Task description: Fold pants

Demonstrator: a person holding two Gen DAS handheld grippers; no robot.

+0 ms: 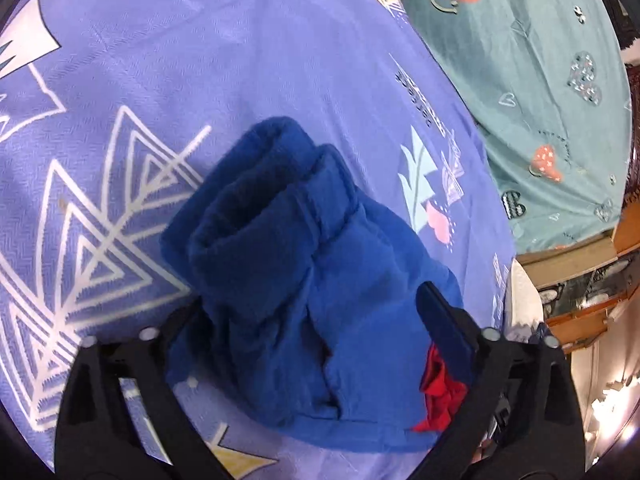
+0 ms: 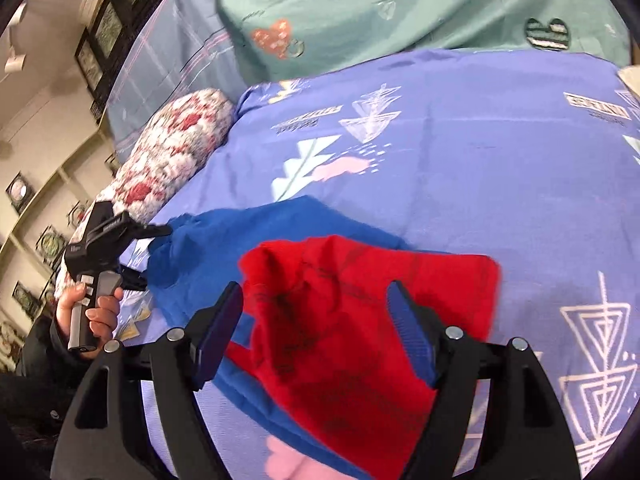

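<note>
The pants [image 1: 304,288] are blue with a red part and lie bunched on a purple bedsheet [image 1: 240,60]. In the left wrist view their blue leg cuffs point away and a red bit [image 1: 440,396] shows by the right finger. My left gripper [image 1: 316,312] is open, its fingers wide apart on either side of the blue cloth. In the right wrist view the red part [image 2: 360,312] lies over the blue cloth [image 2: 208,248]. My right gripper [image 2: 316,316] is open above the red part. The left gripper [image 2: 120,232], held by a hand, shows at the left.
A teal duvet with heart prints [image 1: 520,80] lies beyond the purple sheet. A red and white floral bolster [image 2: 172,156] lies at the bed's left edge. A wall with framed pictures [image 2: 24,192] stands left. Wooden furniture [image 1: 592,280] stands right of the bed.
</note>
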